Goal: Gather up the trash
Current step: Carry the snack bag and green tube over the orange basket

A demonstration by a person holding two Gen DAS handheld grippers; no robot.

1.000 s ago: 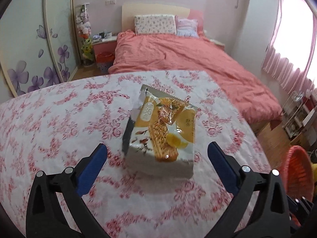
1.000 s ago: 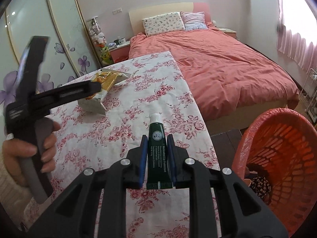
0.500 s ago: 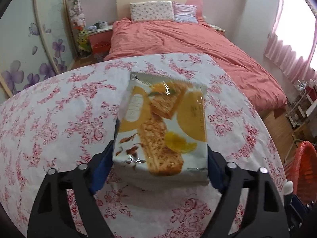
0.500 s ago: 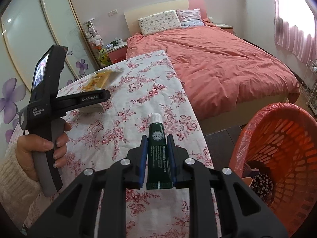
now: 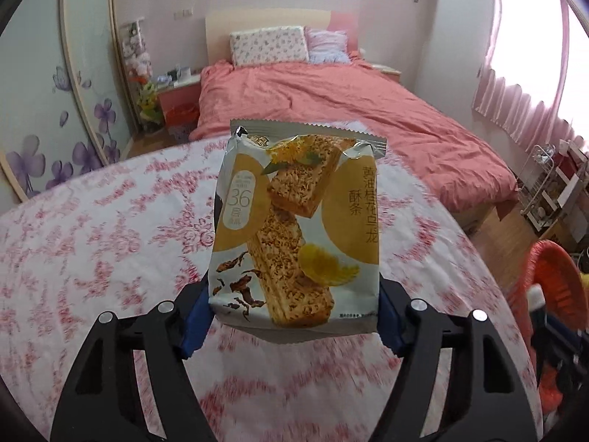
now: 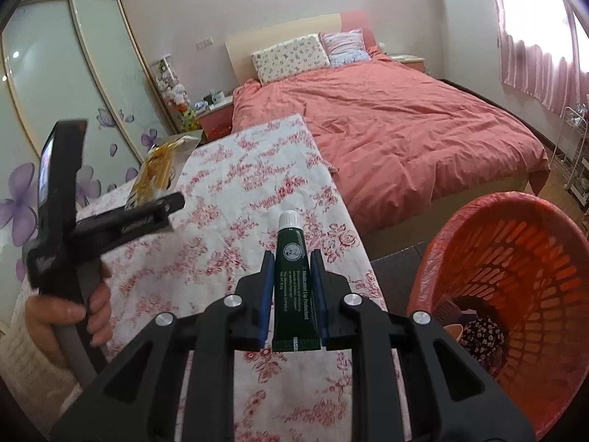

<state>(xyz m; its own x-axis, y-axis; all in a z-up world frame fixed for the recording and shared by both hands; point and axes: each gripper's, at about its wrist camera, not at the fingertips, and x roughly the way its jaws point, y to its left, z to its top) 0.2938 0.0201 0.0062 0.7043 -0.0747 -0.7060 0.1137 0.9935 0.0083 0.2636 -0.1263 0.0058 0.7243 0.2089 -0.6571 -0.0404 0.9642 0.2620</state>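
Since a second ago my left tool (image 5: 294, 316) has closed on the glossy yellow-and-white snack packet (image 5: 294, 228) and lifted it off the floral-clothed surface (image 5: 92, 228). My right tool (image 6: 292, 291) pinches the dark green tube (image 6: 294, 280) beside the orange plastic basket (image 6: 515, 294). The slick packet could slip from that low grip.

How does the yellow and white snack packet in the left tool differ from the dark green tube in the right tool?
The yellow and white snack packet is wide and flat; the dark green tube with white cap is narrow. The packet spreads the left tool wide; the right tool is nearly closed around the tube. Both are lifted above the floral tablecloth.
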